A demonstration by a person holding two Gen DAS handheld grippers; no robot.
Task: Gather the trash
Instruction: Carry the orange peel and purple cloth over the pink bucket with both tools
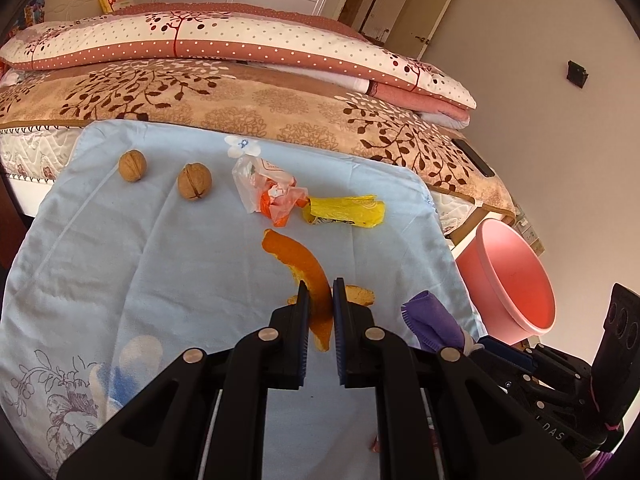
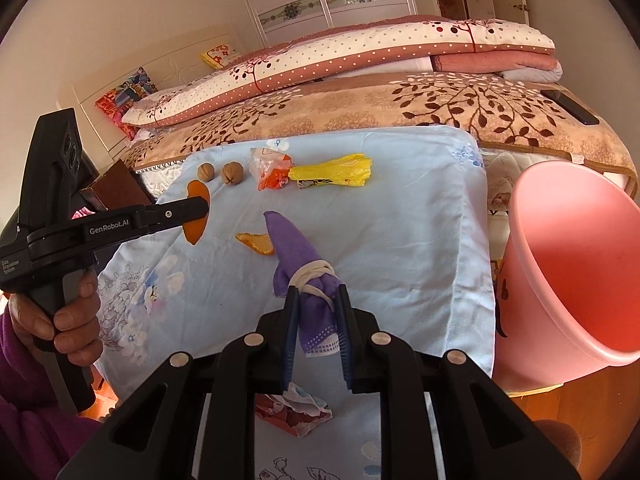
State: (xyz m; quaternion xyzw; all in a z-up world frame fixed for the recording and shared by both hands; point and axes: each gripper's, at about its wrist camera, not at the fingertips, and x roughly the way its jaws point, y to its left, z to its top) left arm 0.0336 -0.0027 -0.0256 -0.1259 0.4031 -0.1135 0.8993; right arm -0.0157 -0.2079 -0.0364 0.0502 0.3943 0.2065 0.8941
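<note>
Our left gripper (image 1: 320, 286) is clamped on the peel (image 1: 308, 272); our right gripper (image 2: 318, 294) pinches the purple cloth (image 2: 298, 248). Both hang over the blue sheet (image 2: 400, 220), with the bin (image 2: 576, 264) at three o'clock.

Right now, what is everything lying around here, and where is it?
orange peel strip: one, orange, clamped in the left claw
small peel piece: one, orange, on the blue cloth
purple cloth bundle: one, purple, tied with a white band, clamped in the right claw
walnuts: two, brown, far side of the cloth
orange wrapper: one, clear and orange, beside the walnuts
yellow wrapper: one, yellow, touching the orange wrapper
crumpled paper: one, red and white, near edge
blue cloth: one, pale blue, over the bed
bucket: one, pink, right of the bed
left claw: shut
right claw: shut
hand: one, holding the left claw's grip
</note>
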